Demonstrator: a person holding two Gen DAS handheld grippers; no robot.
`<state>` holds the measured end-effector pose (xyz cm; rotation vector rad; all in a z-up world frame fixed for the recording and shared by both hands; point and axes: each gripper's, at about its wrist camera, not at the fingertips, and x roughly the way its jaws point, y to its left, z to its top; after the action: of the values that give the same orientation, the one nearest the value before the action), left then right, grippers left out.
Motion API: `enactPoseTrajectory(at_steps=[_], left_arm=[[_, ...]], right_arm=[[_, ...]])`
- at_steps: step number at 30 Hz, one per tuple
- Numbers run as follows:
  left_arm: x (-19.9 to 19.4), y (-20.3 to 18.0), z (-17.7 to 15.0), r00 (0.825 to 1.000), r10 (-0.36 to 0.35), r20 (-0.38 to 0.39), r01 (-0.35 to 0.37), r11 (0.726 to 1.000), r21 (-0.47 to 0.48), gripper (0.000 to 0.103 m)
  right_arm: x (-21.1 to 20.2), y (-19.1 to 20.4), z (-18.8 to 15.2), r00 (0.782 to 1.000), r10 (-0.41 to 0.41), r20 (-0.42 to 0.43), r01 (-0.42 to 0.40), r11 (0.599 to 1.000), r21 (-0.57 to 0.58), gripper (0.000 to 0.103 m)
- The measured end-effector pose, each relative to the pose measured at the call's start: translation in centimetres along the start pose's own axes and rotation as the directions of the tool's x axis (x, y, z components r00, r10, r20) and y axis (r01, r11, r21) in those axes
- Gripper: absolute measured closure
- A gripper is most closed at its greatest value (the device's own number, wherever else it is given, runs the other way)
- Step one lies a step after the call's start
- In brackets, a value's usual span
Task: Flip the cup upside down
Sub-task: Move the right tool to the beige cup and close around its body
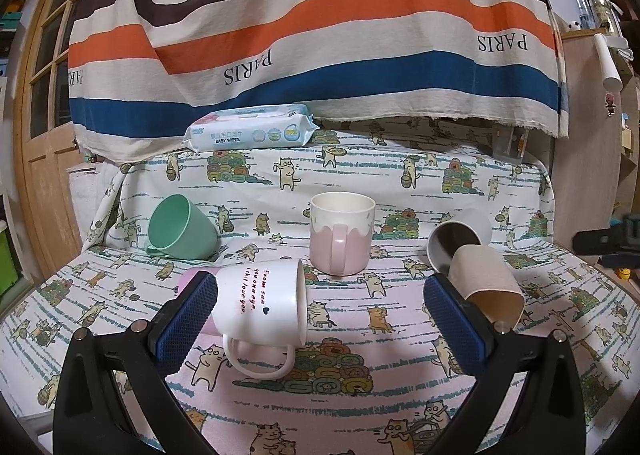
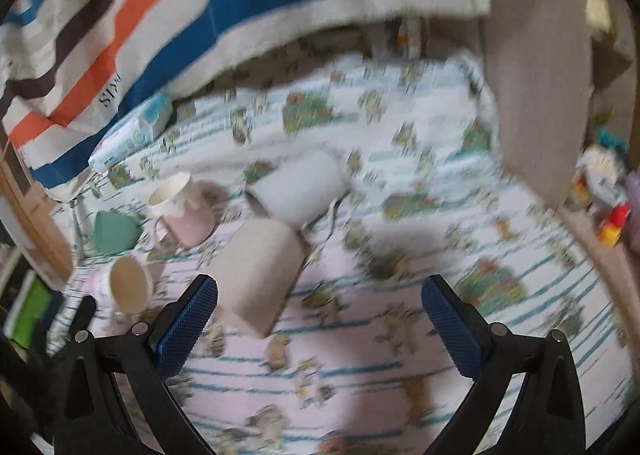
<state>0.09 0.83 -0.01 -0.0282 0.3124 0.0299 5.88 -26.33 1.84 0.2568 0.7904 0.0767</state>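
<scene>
I see a surface covered with a cat-print cloth (image 1: 400, 183), white with teal dashes and a pinkish cast near me. Behind it hangs a striped fabric (image 1: 312, 35) in orange, blue, brown and cream, printed "PARIS". To the left stands a wooden door with glass panes (image 1: 48, 103); to the right, a pale wooden shelf unit (image 1: 588, 159). The right wrist view is motion-blurred.
</scene>
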Motion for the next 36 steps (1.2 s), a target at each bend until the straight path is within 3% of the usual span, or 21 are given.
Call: enactPoseTrajectory(at_steps=[3, 5, 10, 17, 22, 27, 31, 36], left_arm=[[0.1, -0.1, 0.0, 1.0, 0.005, -0.004, -0.005, 1.0, 0.003, 0.0], [0.2, -0.2, 0.0, 1.0, 0.002, -0.009, -0.002, 1.0, 0.006, 0.0], [0.0, -0.1, 0.0, 1.0, 0.008, 0.0, -0.008, 1.0, 0.002, 0.0], [0.1, 0.0, 0.0, 1.0, 0.008, -0.006, -0.008, 1.0, -0.008, 0.0], [0.1, 0.2, 0.0, 1.0, 0.01, -0.009, -0.011, 1.0, -0.017, 0.0], [0.2, 0.4, 0.0, 1.0, 0.011, -0.015, -0.012, 1.0, -0.023, 0.0], [0.3, 0.3, 0.0, 1.0, 0.011, -0.016, -0.011, 1.0, -0.024, 0.0], [0.3, 0.3, 0.0, 1.0, 0.011, -0.015, -0.011, 1.0, -0.024, 0.0]], right_arm=[[3.1, 1.2, 0.9, 0.992, -0.002, -0.125, 0.003, 1.0, 0.009, 0.0], [5.0, 2.0, 1.4, 0.981, 0.039, -0.188, -0.032, 0.999, 0.042, 0.0], [8.0, 3.7, 2.5, 0.961, 0.083, -0.265, -0.056, 0.993, 0.108, 0.0], [12.0, 6.3, 3.4, 0.949, -0.086, -0.305, 0.094, 0.995, 0.014, 0.001], [13.4, 6.3, 2.8, 0.936, -0.072, -0.344, 0.088, 0.996, 0.033, 0.001], [14.0, 6.0, 2.7, 0.929, -0.058, -0.366, 0.077, 0.996, 0.038, 0.022], [13.3, 6.6, 2.8, 0.938, -0.09, -0.335, 0.089, 0.996, -0.019, 0.028], [11.7, 6.5, 2.8, 0.948, -0.055, -0.315, 0.05, 0.998, -0.024, 0.033]])
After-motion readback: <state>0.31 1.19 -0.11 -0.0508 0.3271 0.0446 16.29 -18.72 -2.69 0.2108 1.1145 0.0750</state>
